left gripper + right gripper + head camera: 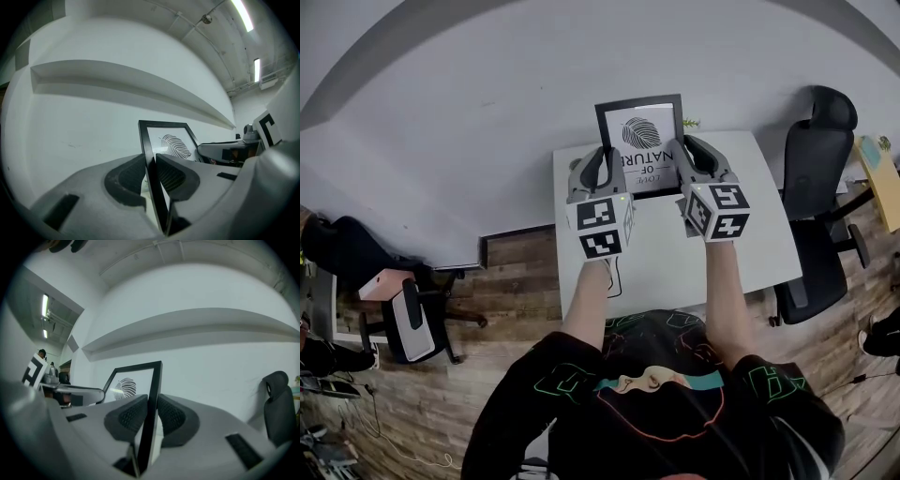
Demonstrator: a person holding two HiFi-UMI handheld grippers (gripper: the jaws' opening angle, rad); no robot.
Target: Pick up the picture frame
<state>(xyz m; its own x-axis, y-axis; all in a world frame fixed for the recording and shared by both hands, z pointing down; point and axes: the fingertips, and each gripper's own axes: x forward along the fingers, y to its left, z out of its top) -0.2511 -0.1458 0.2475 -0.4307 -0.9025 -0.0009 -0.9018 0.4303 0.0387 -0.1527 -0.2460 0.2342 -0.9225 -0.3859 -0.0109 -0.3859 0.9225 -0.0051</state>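
The frame (639, 141) is black, with a leaf print and lettering on a white sheet. It stands upright over the far edge of a white table (675, 258), print side toward the person (656, 403). It is held between the two grippers. The head view does not show whether its lower edge clears the table.

Left gripper (603, 156):
- Grasps the frame's left side rail.
- In the left gripper view the rail (151, 150) runs edge-on between the jaws of the gripper (151, 161).
- The ribbed pads (129, 176) press on the rail from both sides.
- The marker cube (602, 225) faces upward toward the head camera.

Right gripper (686, 150):
- Grasps the frame's right side rail.
- In the right gripper view the rail (153, 380) sits edge-on between the jaws of the gripper (152, 401).
- The pads (172, 416) are clamped against the rail.
- The opposite gripper (70, 392) shows beyond the glass, at the frame's far side.

Both grippers point level, side by side, with the frame spanning the gap between them. The person's forearms reach forward over the table.

Surroundings:
- A white wall (93, 122) with a long ledge (131, 84) rises behind the frame.
- A black chair (820, 141) stands just beside the table's right end.
- The floor (516, 272) is wood plank.
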